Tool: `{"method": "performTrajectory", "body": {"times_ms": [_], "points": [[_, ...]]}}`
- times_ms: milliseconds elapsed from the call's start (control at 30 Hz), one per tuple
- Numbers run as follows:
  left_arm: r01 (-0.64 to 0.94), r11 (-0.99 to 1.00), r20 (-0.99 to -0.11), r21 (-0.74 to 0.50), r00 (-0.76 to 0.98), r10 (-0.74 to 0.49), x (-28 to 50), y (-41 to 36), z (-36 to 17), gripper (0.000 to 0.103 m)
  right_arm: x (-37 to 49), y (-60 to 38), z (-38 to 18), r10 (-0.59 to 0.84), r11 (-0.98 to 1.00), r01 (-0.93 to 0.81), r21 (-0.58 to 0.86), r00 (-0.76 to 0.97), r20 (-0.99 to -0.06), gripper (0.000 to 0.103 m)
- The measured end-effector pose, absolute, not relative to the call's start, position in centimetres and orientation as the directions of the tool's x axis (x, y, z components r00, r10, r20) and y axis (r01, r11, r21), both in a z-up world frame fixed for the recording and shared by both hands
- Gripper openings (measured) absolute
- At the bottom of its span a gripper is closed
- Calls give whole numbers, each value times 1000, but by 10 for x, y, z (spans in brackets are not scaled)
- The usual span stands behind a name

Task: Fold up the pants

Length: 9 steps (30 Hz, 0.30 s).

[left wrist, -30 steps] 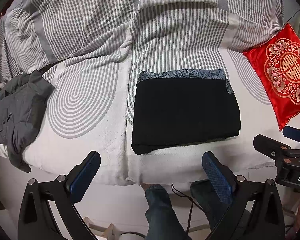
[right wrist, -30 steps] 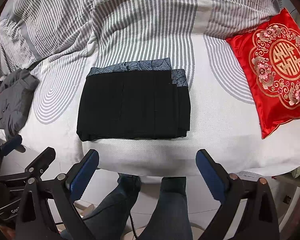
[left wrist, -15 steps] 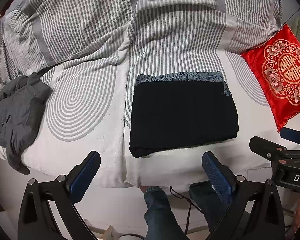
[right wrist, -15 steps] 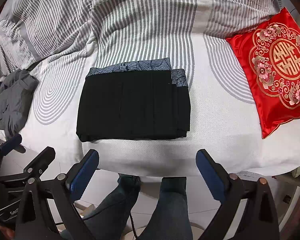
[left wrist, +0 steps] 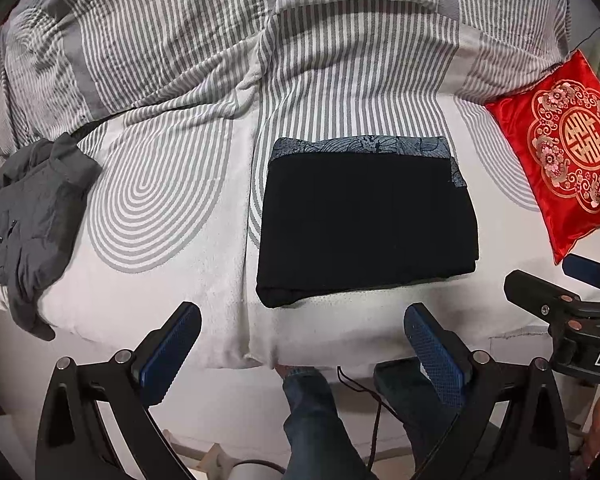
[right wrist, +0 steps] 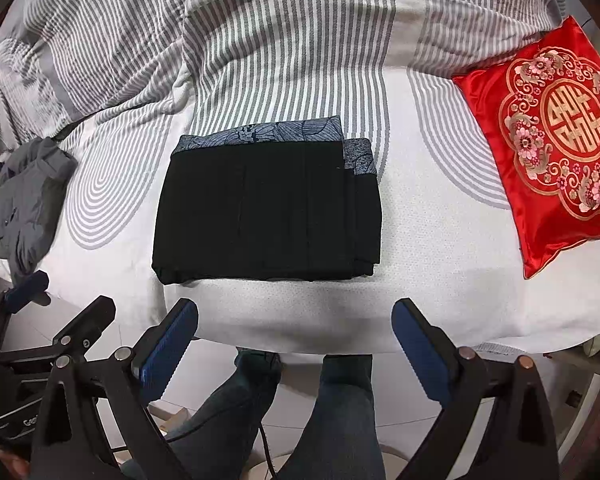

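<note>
The black pants (left wrist: 366, 220) lie folded into a flat rectangle on the bed, with a grey-blue patterned band along the far edge; they also show in the right wrist view (right wrist: 268, 212). My left gripper (left wrist: 302, 344) is open and empty, held off the bed's near edge, short of the pants. My right gripper (right wrist: 296, 340) is open and empty, also back from the bed edge. The right gripper's body shows at the right of the left wrist view (left wrist: 568, 312).
A red embroidered cushion (right wrist: 548, 136) lies on the bed to the right. A crumpled grey garment (left wrist: 32, 216) lies at the left edge. A striped quilt (left wrist: 300, 40) is bunched at the back. The person's legs (right wrist: 300, 408) stand below the bed edge.
Both grippers have drawn back slightly from the bed, so the folded pants sit a little farther away. The pants have not moved.
</note>
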<state>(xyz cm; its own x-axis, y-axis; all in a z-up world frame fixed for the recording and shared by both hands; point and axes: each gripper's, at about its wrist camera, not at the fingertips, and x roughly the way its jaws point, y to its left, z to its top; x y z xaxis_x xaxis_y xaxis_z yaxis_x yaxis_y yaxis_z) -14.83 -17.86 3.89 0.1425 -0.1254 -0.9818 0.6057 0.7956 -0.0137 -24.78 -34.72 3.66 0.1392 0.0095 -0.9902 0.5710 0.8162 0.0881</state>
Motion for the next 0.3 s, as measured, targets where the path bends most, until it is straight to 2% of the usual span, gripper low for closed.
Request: {"method": "performTrajectory", "body": {"times_ms": [300], "points": [[607, 794, -980, -41, 131, -151, -146, -179, 39, 102, -246, -346, 36, 8, 818, 569, 85, 137, -991, 98]]}}
